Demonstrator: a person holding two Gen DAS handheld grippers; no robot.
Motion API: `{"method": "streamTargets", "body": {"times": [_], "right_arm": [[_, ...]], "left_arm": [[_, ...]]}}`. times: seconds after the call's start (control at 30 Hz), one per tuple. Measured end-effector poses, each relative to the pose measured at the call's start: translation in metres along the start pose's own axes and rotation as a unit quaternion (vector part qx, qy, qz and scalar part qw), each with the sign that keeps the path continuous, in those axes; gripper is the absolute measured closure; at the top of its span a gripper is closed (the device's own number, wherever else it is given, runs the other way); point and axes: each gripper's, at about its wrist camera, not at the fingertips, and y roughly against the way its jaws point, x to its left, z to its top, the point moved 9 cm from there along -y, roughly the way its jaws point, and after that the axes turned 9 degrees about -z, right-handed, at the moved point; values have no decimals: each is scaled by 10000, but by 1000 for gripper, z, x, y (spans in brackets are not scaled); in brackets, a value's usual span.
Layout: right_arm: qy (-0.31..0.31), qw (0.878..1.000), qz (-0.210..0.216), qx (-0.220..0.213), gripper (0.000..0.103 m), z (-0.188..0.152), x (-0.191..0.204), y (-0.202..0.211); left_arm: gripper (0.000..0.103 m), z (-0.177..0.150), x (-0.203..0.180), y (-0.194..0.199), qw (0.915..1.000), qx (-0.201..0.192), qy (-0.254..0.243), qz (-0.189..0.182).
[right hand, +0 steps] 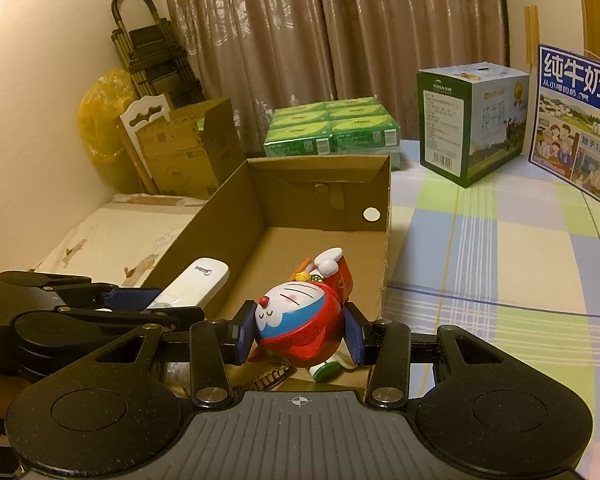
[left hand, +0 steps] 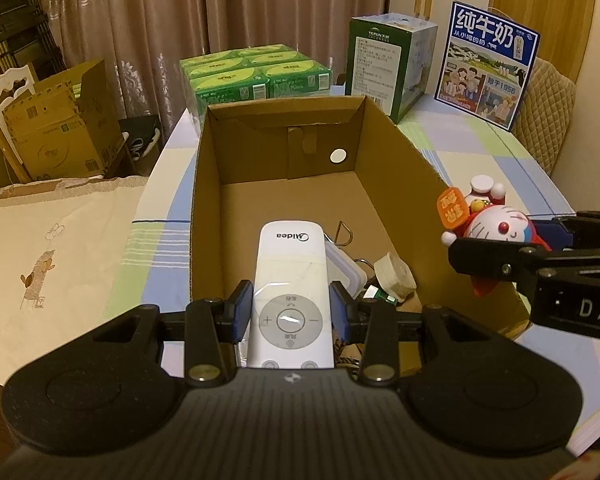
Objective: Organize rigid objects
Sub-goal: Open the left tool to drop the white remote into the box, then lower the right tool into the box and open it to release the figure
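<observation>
The left gripper [left hand: 291, 316] is closed on a white remote control [left hand: 290, 280] and holds it over the near end of the open cardboard box [left hand: 278, 136], where some small items [left hand: 384, 280] lie on the floor of the box. The right gripper [right hand: 300, 334] clamps a red and blue cat figurine [right hand: 296, 320] over the near right corner of the same box. The box stands at the left edge of the table [right hand: 500, 260], which has a checked cloth.

Both grippers clamped, tilted downward, side by side

The left gripper [left hand: 291, 312] pinches a white remote [left hand: 290, 280] between its blue pads [left hand: 242, 310]; the right gripper [right hand: 299, 334] grips a toy figure [right hand: 296, 320], apparently by its round head, just beside the left.
</observation>
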Motion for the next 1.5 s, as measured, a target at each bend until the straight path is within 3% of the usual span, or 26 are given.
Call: {"method": "streamTargets", "body": {"times": [1.5], "right_arm": [[-12, 10000, 23, 39, 61, -1, 4, 1]], "left_arm": [[67, 3, 5, 5, 9999, -67, -3, 94]]}}
